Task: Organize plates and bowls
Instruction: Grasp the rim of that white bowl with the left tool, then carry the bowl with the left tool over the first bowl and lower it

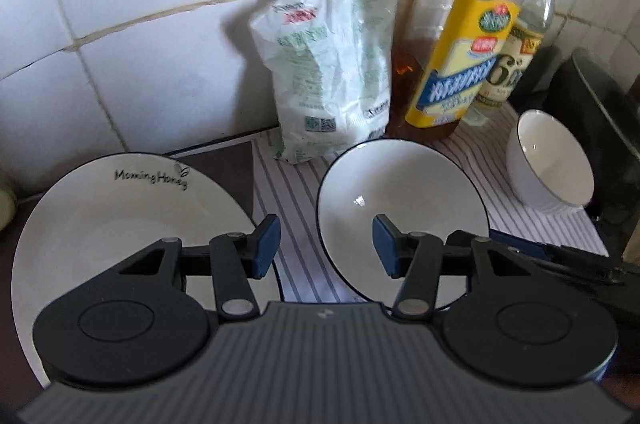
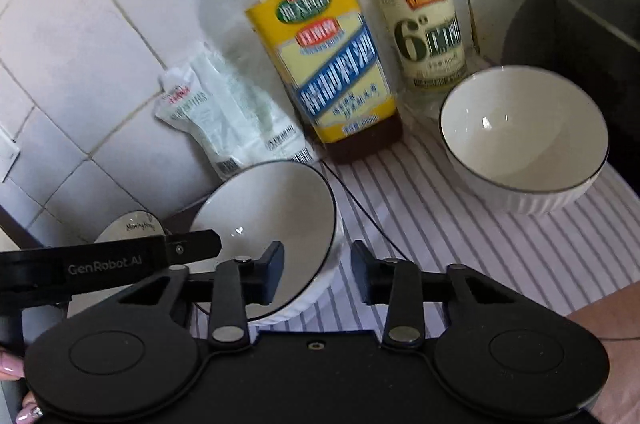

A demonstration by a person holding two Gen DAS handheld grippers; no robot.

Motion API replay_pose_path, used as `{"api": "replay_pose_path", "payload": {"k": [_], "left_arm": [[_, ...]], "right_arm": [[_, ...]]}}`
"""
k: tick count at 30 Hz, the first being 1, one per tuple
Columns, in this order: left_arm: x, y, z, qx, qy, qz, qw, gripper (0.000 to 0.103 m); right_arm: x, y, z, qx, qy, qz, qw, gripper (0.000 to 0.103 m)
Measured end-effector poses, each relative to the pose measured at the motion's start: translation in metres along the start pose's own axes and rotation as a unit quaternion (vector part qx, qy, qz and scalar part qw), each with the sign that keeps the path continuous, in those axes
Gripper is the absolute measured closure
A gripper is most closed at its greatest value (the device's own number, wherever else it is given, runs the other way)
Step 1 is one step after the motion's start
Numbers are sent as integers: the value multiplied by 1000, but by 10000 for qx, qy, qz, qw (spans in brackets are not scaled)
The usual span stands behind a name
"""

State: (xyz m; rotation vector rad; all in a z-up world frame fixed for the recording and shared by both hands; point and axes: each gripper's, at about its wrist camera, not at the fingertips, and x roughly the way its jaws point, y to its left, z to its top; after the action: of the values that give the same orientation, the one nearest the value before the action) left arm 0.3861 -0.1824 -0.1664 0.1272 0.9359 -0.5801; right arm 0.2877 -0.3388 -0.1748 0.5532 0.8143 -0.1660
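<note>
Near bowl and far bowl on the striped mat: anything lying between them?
No. In the right wrist view, only bare striped mat separates the near bowl from the far bowl; the bottles stand behind.

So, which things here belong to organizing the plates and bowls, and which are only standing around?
For the job: plate, near bowl, far bowl.

Just there: white bag, yellow-label bottle, second bottle, striped mat.
</note>
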Motion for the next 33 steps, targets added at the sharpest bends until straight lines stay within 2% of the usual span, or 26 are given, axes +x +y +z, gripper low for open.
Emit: {"api": "replay_pose_path", "payload": {"k": [1, 4, 6, 7, 8, 10, 12, 13, 17, 22, 33], "left_arm": [[2, 0, 1, 48, 19, -25, 10000, 54], [4, -1, 2, 148, -1, -3, 9999, 57], [4, -1, 2, 185, -19, -20, 9998, 67], [4, -2, 2, 212, -7, -45, 9998, 70], [4, -3, 1, 230, 11, -69, 9997, 75], [7, -4, 0, 222, 169, -123, 9995, 80], [9, -5, -2, 127, 271, -174, 9994, 91], [9, -6, -4, 117, 294, -193, 9993, 93], [6, -10, -8, 77, 281, -76, 9995, 94], [-5, -3, -8, -190, 345, -184, 9991, 94], [-74, 2, -10, -74, 60, -22, 10000, 94]], "right_arm": [[2, -1, 0, 0, 51, -59, 10000, 84], [2, -5, -2, 60, -2, -100, 9999, 91], [2, -9, -5, 106, -2, -172, 9998, 94], [2, -11, -6, 165, 15, -168, 9997, 96], [2, -15, -7, 259, 34, -116, 9996, 97], [3, -22, -10, 459, 54, 42, 9989, 97], [2, -26, -12, 564, 23, 187, 9982, 97], [2, -26, -13, 575, 1, 230, 9981, 97], [3, -22, -16, 499, -22, 220, 9985, 96], [-4, -29, -19, 776, 24, 435, 9960, 95], [-52, -1, -21, 678, -130, 845, 9940, 94]]}}
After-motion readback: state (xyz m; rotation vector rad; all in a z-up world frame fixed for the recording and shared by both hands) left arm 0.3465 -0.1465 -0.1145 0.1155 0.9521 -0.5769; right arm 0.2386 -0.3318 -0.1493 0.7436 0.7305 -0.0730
